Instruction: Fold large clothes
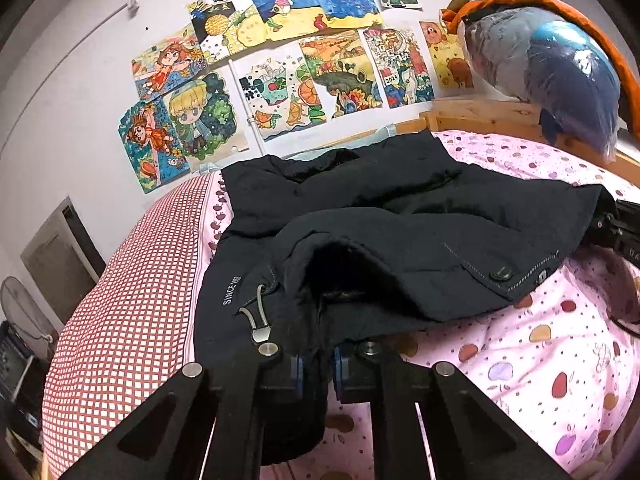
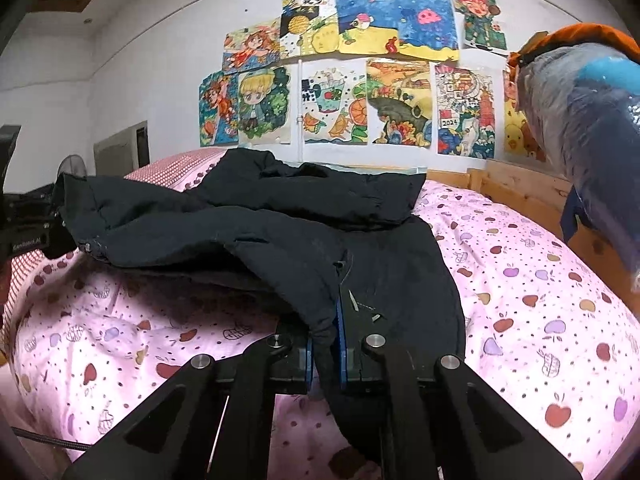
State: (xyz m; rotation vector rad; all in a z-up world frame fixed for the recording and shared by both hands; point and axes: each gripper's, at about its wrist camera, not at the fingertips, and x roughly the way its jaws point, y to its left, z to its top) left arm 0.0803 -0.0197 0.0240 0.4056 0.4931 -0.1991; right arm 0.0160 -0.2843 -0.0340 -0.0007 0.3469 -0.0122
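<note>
A large black padded jacket (image 1: pixel 380 216) lies crumpled on a pink apple-print quilt (image 1: pixel 540 340). My left gripper (image 1: pixel 316 368) is shut on the jacket's near edge, with dark cloth bunched between its blue pads beside a grey drawcord toggle (image 1: pixel 260 334). In the right wrist view the same jacket (image 2: pixel 280 216) spreads across the quilt (image 2: pixel 540 300), and my right gripper (image 2: pixel 323 354) is shut on a fold of its hem pinched between the blue pads. The other gripper's black body (image 2: pixel 24 224) shows at the jacket's far left corner. The right gripper's body (image 1: pixel 624 228) appears at the left wrist view's right edge.
A red-and-white checked pillow (image 1: pixel 128 300) lies at the bed's left. A wooden bed frame (image 2: pixel 520 184) runs behind the quilt. A plastic-wrapped blue and orange bundle (image 1: pixel 560 68) rests on the frame at right. Children's drawings (image 2: pixel 340 80) cover the wall. A fan (image 2: pixel 72 164) stands at far left.
</note>
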